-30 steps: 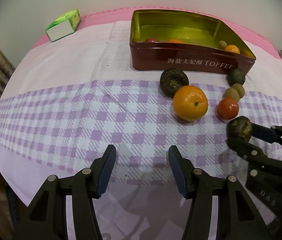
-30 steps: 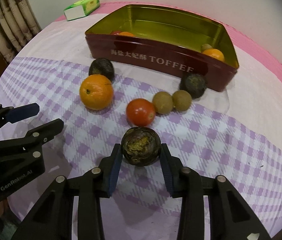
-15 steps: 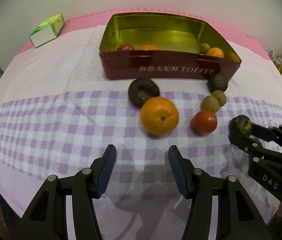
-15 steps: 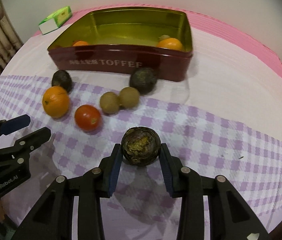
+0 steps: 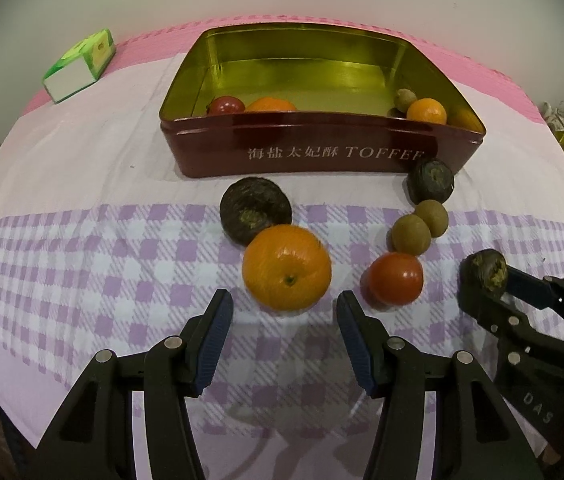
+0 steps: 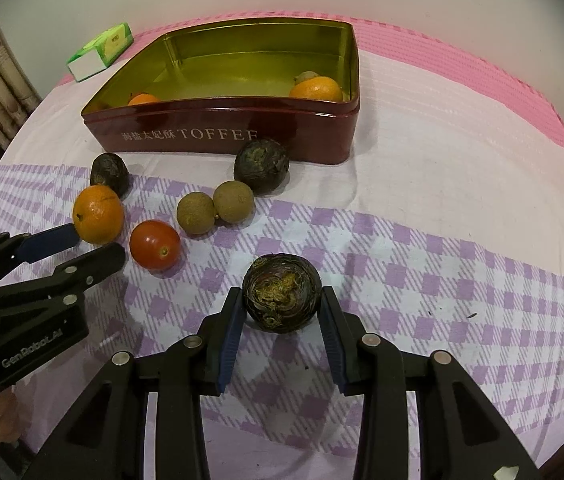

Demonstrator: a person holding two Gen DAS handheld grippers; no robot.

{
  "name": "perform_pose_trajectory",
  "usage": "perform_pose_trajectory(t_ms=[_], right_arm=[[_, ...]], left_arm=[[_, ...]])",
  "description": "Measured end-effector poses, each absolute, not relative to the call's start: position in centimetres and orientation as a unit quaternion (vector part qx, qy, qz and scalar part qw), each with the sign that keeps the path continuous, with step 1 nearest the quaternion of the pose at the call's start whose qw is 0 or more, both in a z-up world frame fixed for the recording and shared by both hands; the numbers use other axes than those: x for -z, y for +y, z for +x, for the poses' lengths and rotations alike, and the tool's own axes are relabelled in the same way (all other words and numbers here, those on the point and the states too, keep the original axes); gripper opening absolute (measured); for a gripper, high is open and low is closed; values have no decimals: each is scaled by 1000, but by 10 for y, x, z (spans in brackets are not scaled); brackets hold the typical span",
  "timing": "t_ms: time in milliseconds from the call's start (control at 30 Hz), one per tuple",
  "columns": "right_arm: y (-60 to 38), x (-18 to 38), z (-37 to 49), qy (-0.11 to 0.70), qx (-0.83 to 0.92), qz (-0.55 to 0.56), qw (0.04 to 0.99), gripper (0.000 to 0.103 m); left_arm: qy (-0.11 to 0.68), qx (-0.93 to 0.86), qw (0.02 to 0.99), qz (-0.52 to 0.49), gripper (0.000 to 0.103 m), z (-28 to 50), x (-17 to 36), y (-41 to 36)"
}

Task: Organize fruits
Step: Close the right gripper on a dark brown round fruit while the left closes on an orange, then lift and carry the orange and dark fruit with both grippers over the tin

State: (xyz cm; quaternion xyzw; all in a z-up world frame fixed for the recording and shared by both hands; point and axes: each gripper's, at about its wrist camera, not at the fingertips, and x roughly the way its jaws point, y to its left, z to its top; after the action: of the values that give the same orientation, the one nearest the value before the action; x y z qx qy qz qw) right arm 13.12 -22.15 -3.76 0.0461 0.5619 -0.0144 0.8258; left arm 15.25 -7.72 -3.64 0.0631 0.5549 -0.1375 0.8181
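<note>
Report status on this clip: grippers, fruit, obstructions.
Right gripper shut on dark round fruit. Left gripper open before large orange. Dark red toffee tin ahead, path unobstructed.

Left tool spread wide, right tool gripping

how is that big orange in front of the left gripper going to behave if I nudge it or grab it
The orange is round and sits free on the flat checked cloth, so a nudge would likely roll it, perhaps into the dark fruit touching it behind. Its dimpled peel looks firm, so the ridged fingers should grip without slipping. It nearly fills the open left gripper, leaving little margin.
</note>
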Motion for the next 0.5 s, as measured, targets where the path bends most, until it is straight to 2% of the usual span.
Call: perform_pose_trajectory(t_ms=[367, 433, 500], right_arm=[[-220, 38, 138, 559, 17, 36, 828, 35], [-220, 38, 137, 559, 17, 37, 828, 35], [-220, 38, 137, 559, 18, 37, 828, 35]], left_arm=[[547, 136, 822, 76, 54, 172, 43, -89], [545, 136, 823, 80, 46, 173, 44, -90], [543, 136, 824, 82, 44, 169, 44, -91]])
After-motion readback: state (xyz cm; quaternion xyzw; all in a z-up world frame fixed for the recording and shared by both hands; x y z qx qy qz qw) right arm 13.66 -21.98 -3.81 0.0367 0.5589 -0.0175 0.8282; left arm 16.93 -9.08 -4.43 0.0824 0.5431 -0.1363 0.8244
